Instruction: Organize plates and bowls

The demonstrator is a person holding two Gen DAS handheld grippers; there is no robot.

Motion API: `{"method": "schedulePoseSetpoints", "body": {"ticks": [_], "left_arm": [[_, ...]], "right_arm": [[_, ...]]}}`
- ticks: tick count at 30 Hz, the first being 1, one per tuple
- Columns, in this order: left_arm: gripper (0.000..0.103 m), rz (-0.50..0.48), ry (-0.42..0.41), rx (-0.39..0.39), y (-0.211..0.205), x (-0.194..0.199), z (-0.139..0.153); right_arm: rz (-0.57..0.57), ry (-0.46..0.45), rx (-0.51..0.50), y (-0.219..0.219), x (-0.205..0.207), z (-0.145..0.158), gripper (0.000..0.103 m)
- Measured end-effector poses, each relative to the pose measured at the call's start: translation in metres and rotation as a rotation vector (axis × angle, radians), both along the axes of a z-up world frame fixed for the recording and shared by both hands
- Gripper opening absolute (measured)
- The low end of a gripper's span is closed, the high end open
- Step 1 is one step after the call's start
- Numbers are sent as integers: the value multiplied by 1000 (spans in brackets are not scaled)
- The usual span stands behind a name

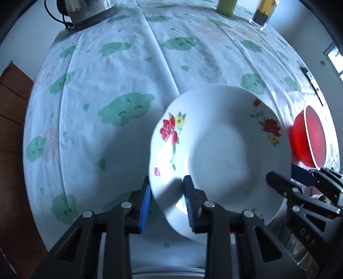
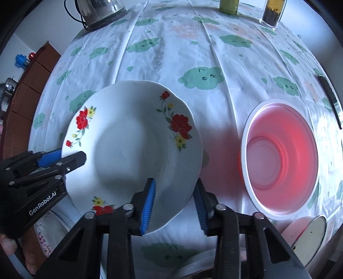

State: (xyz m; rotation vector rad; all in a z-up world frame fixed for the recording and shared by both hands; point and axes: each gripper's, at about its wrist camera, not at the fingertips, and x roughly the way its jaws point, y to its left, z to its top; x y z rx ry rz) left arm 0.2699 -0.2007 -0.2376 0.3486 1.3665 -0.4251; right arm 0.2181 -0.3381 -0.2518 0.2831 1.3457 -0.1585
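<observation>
A white deep plate (image 1: 216, 150) (image 2: 133, 146) with red and yellow flowers sits tilted above the cloud-print tablecloth (image 1: 120, 70). My left gripper (image 1: 167, 178) is shut on its near left rim, one blue pad inside the plate and one outside. In the right wrist view the left gripper (image 2: 64, 156) shows at the plate's left edge. My right gripper (image 2: 175, 180) is shut on the plate's near right rim, again one pad on each side of the rim; it also shows as the right gripper (image 1: 286, 174) in the left wrist view. A red bowl (image 2: 280, 161) (image 1: 308, 137) with a white rim stands just right of the plate.
At the table's far edge stand a glass kettle (image 2: 100, 8), a green container (image 2: 228, 6) and a jar of dark contents (image 2: 272, 12). A dark flat object (image 2: 330, 98) lies far right. A metal disc (image 2: 310, 240) and another patterned plate (image 2: 47, 236) sit near me. A wooden cabinet (image 2: 32, 81) stands left.
</observation>
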Motion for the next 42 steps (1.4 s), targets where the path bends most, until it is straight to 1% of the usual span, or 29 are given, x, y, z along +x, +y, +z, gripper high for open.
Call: {"method": "schedulePoseSetpoints", "body": {"ticks": [4,10,16,17,24,29,42], "left_arm": [[28,-4,-19,9,-1,-3,2],[28,5,-57,34,3,-8,7],[28,12,-74,41,13,-9,9],[28,12,-79,41,16,-16,10],[28,36,-86,31,24,-13,14],[28,39,-109,31,27,-18,21],[28,89,-145,29,42,-33,41]], "right_arm": [[-6,4,18,-3,0,0,30],[16,-5,39,5,1,-1,30],[31,-4,27,7,1,-2,30],[32,-8,27,8,0,-1,30],[66,-33,12,12,-3,7,30],[77,-49,5,14,-6,13,30],[114,-97,-1,26,-15,33,30]]}}
